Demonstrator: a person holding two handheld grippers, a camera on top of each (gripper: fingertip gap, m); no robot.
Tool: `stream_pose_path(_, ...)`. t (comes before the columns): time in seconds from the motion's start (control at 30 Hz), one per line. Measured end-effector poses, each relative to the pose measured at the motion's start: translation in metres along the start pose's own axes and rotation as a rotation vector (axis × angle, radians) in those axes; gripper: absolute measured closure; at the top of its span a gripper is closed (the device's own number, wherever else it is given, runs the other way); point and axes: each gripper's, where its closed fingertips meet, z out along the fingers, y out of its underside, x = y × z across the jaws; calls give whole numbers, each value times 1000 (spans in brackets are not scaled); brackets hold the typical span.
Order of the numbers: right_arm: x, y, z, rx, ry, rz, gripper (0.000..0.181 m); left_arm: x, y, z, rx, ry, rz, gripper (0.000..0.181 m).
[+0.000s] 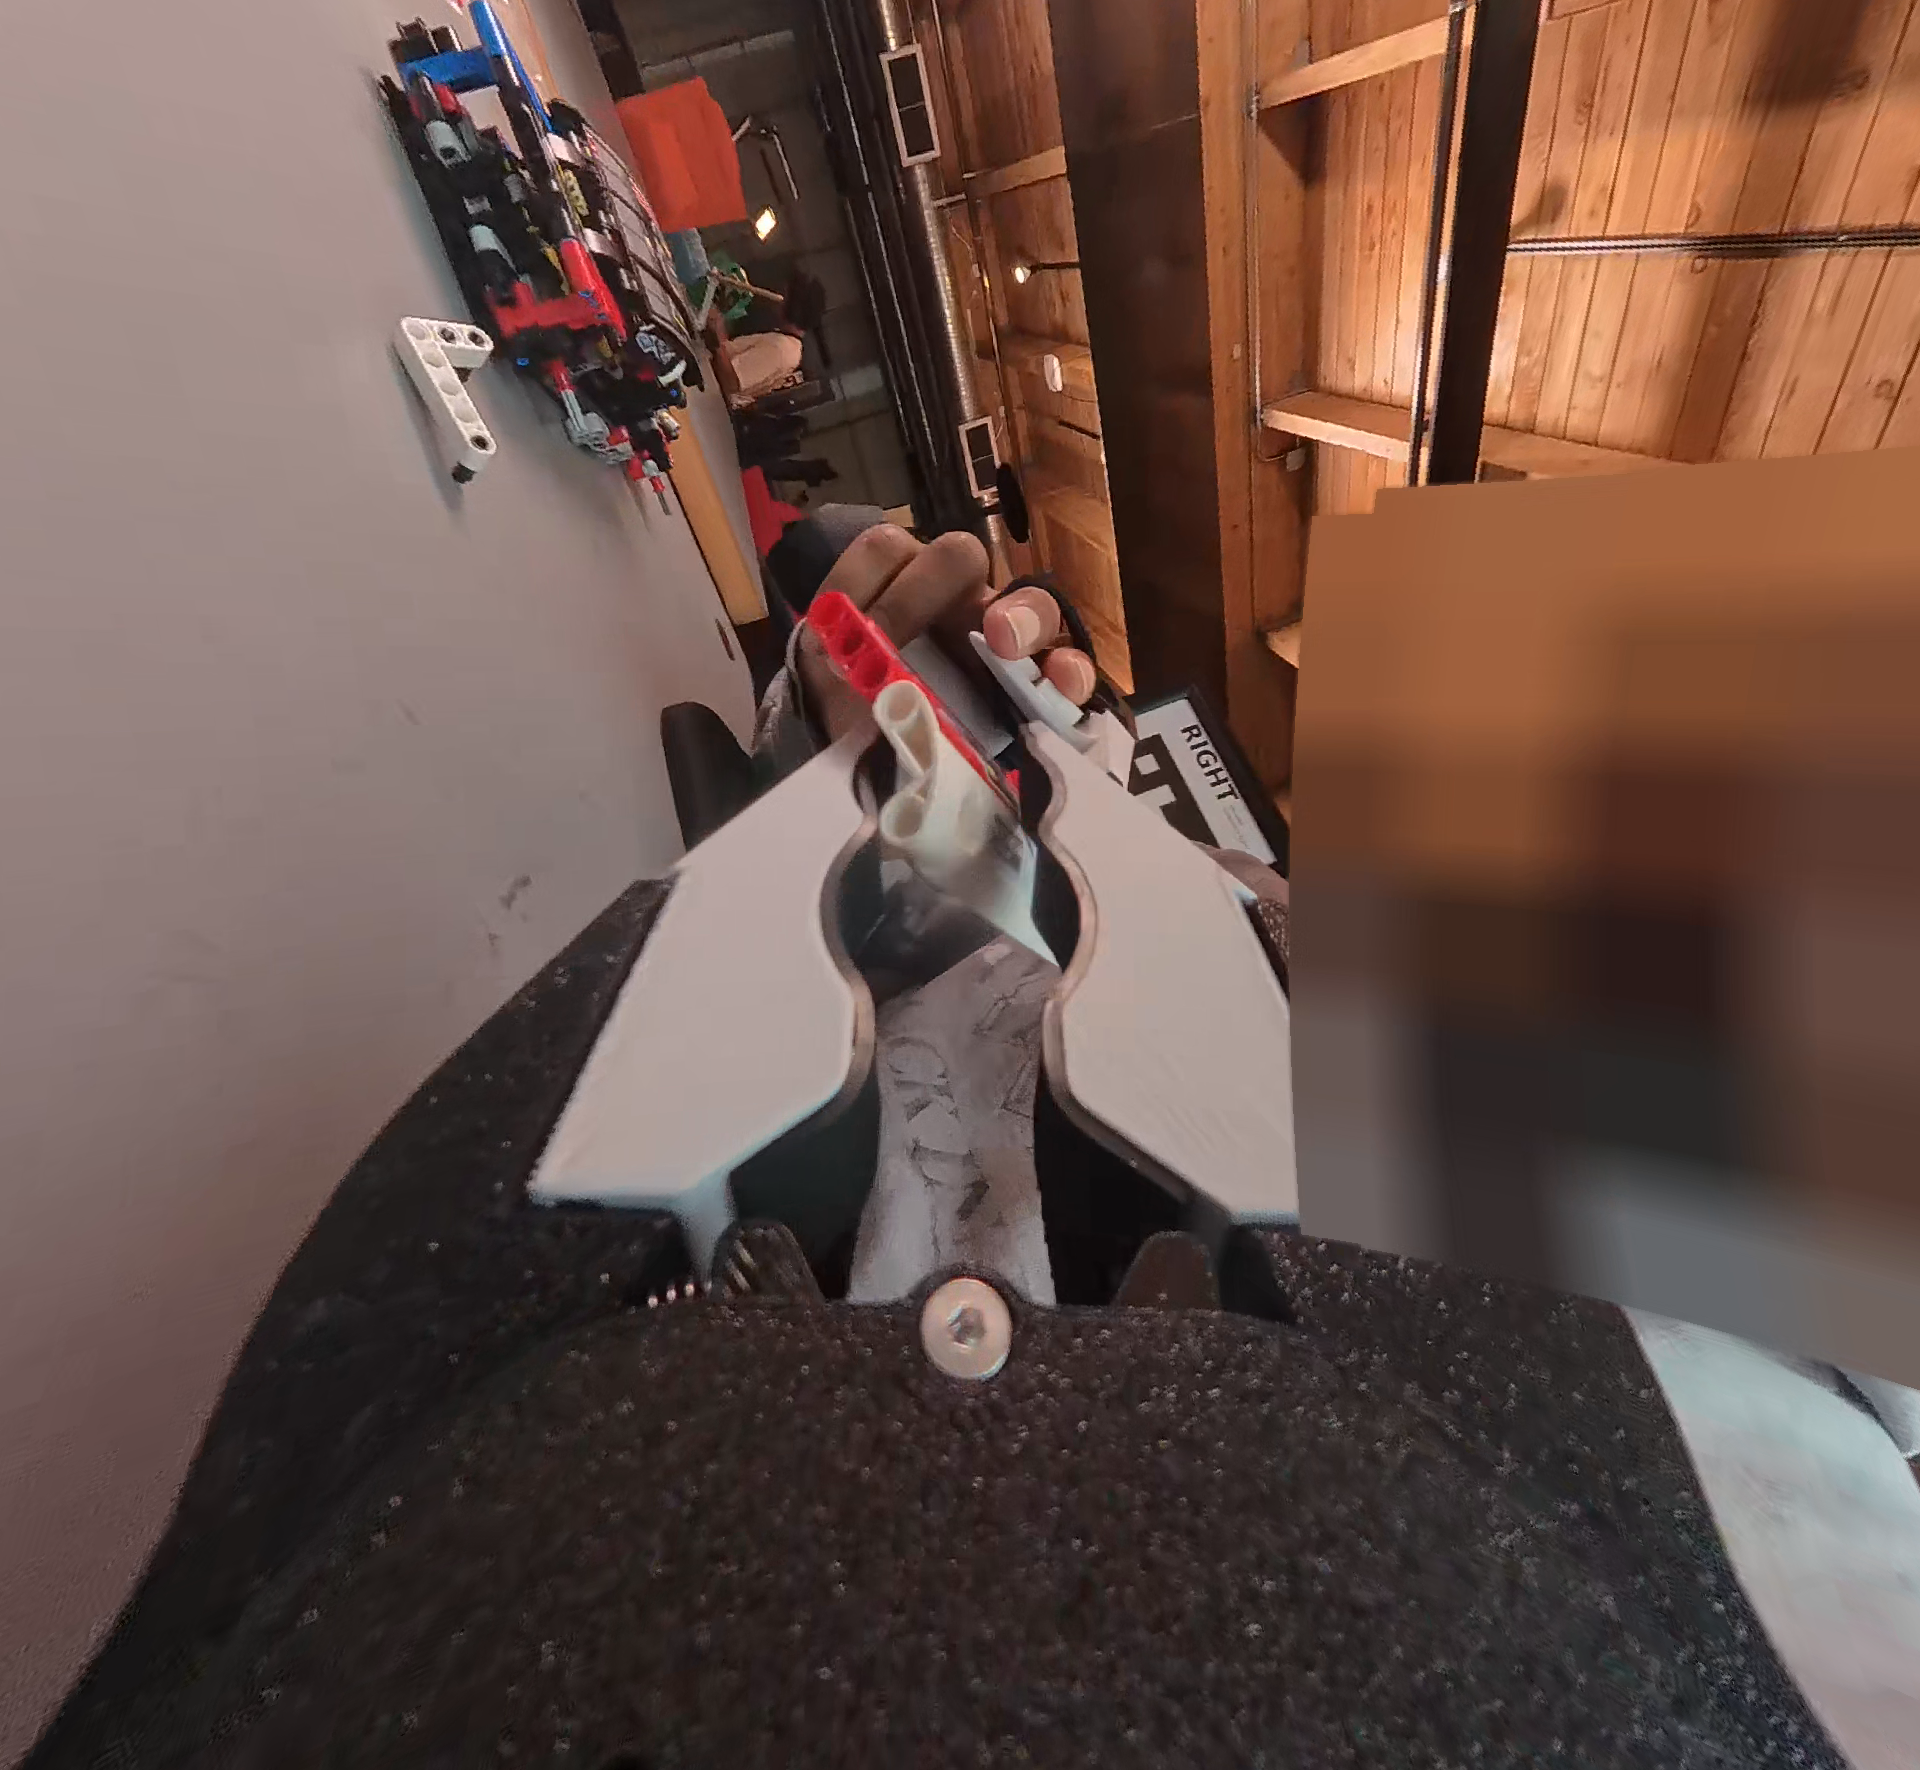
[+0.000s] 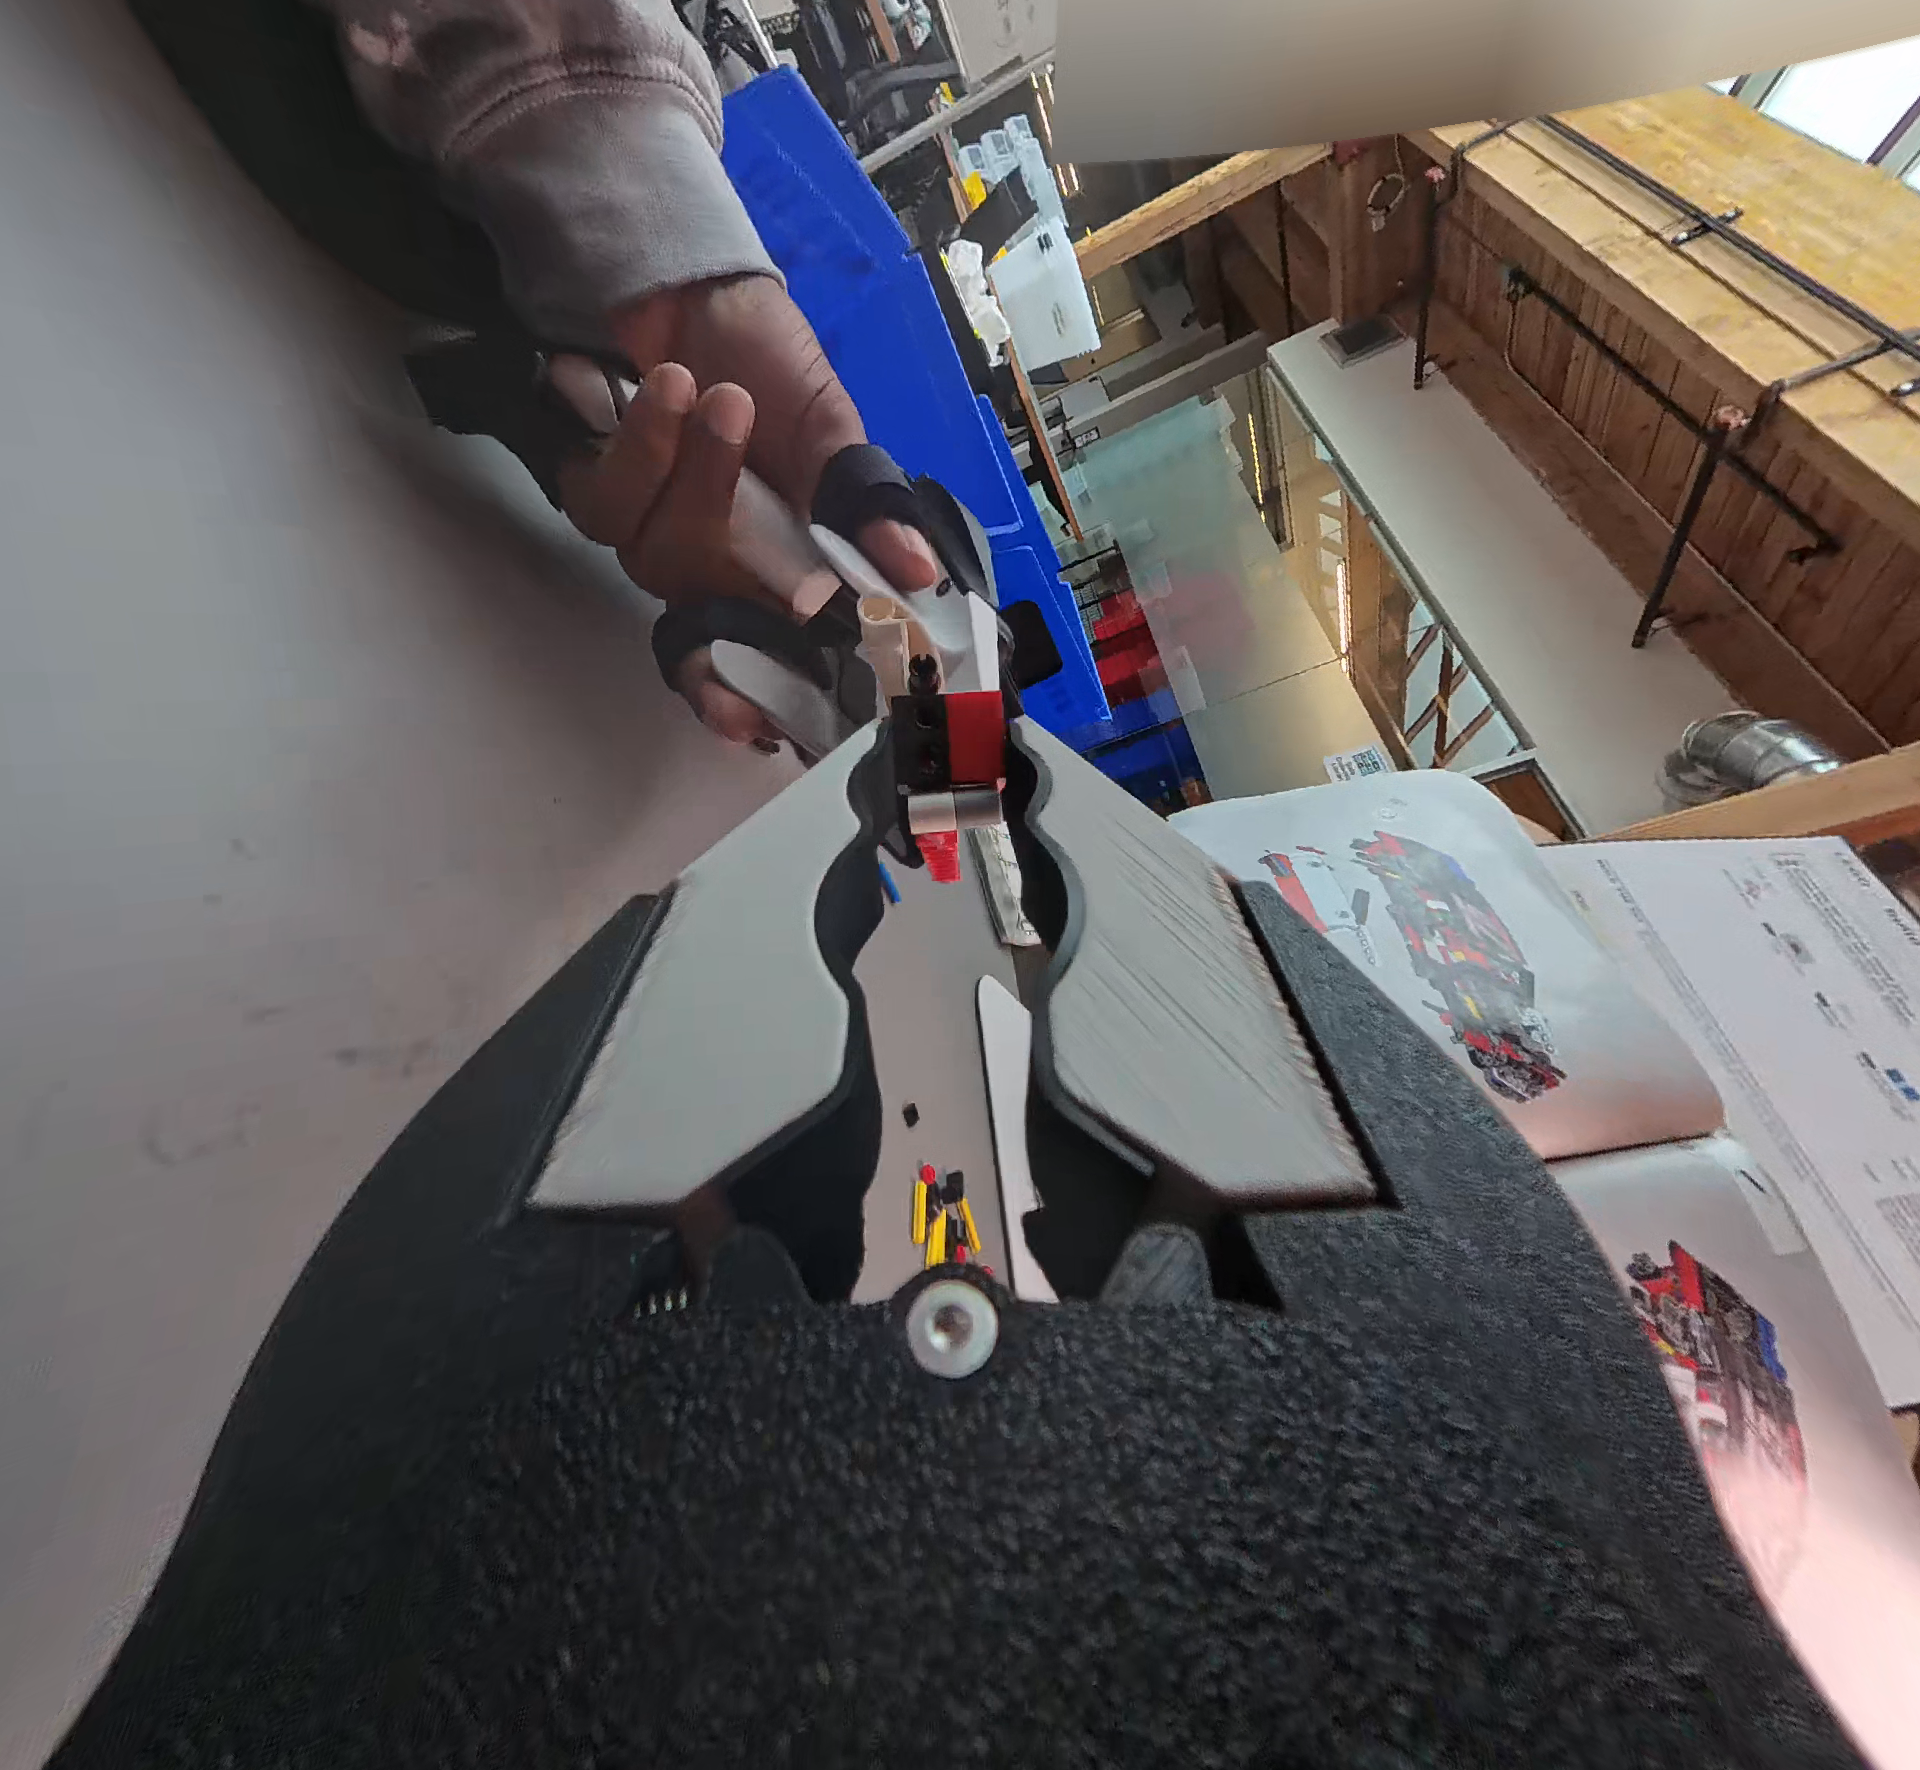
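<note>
In the left wrist view my left gripper (image 1: 935,764) is shut on a cream connector piece (image 1: 925,785). The piece meets a red beam (image 1: 868,666) held by the other gripper, with a person's hand (image 1: 935,577) behind it. In the right wrist view my right gripper (image 2: 948,741) is shut on a small red and black brick assembly (image 2: 948,733) with a grey block and a red tip below. The cream piece (image 2: 883,640) touches the assembly's top, between the left gripper's white fingers (image 2: 925,614). Both grippers are held above the table.
A partly built black, red and blue brick model (image 1: 520,245) and a white L-shaped beam (image 1: 447,380) lie on the grey table (image 1: 208,629). Small yellow and black pins (image 2: 940,1211), a blue pin (image 2: 888,884) and open instruction booklets (image 2: 1455,972) lie below. Blue bins (image 2: 883,318) stand behind. About 5 centimeters separates my left fingertips from my right.
</note>
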Motion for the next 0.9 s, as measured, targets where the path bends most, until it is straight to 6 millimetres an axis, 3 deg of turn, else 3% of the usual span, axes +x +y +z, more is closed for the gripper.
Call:
stream_pose_path(0.03, 1, 4, 2, -21, 6, 12, 161, 1, -4, -2, 18, -2, 27, 161)
stream_pose_path(0.1, 1, 22, 5, -75, 7, 109, 156, 6, -16, -9, 80, -27, 131, 166)
stream_pose_path(0.2, 1, 41, 2, -97, -42, 488, 142, 12, -37, -22, 202, -151, 332, 175)
stream_pose_path(0.27, 7, 44, 1, -71, -56, 719, 144, 16, -42, -28, 235, -235, 465, 173)
stream_pose_path(0.33, 14, 49, 3, -88, -33, 819, 151, 18, -44, -29, 249, -313, 560, 174)
stream_pose_path(0.43, 12, 50, 13, -135, -36, 845, 150, 19, -40, -23, 236, -377, 653, 174)
stream_pose_path(0.57, 0, 62, 24, -279, -34, 751, 158, 18, -37, -16, 229, -442, 736, 174)
stream_pose_path(0.9, -11, 76, 23, -403, -48, 682, 165, 5, -26, -6, 164, -479, 726, 167)
